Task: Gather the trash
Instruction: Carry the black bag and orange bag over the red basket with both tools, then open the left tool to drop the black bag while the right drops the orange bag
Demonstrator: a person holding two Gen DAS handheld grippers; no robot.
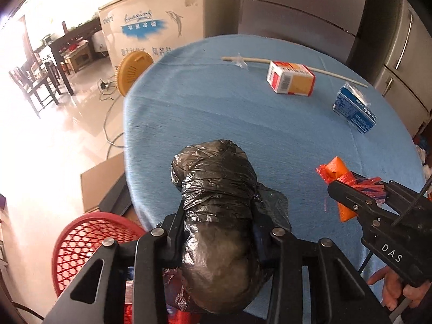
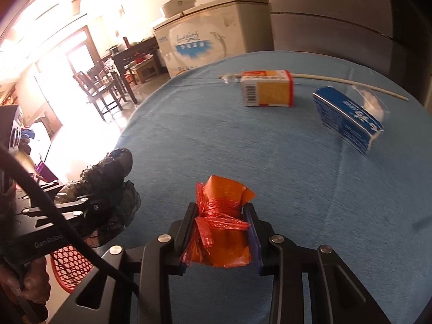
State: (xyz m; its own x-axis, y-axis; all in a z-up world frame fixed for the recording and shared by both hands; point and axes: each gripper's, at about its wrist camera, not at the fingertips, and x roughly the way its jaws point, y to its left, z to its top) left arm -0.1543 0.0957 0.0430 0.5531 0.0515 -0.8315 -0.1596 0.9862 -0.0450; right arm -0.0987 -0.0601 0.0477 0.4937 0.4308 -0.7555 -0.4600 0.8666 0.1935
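between left gripper [image 1: 216, 232] jaws, black bag [image 1: 216, 189] (base cut off); right gripper [image 2: 220, 232] clamps orange packet [image 2: 226, 216].

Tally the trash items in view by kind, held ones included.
Wrapped bundles: 2 (black bundle in left claw, orange bundle in right claw)
Cartons: 2 (orange carton, blue carton)
Sticks: 1 (stick)
Clear plastic scraps: 2 (one by the stick's end, one behind the blue carton)
Total: 7
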